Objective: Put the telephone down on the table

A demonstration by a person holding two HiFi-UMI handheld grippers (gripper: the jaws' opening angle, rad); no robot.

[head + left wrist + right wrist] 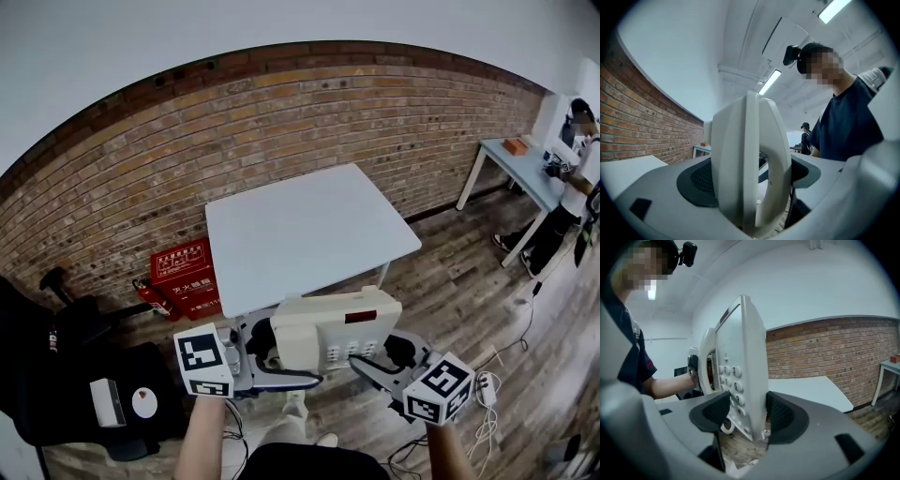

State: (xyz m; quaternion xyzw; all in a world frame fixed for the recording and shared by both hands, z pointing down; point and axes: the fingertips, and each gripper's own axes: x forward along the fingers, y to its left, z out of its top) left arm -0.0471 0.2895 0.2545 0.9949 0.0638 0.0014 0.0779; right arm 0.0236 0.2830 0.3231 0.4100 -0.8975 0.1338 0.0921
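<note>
Both tongs are holding the cream telephone up in the air at the near edge of the white desk, not resting on it; the keys are facing the near side. The left tongs are clamping the handset end, pads pressing on either side. The right tongs are clamping the keypad end, one pad against the number keys, the other against the back. The desk is standing before a brick wall; a red box is sitting on the floor at its left; a person is standing far right by a second desk
</note>
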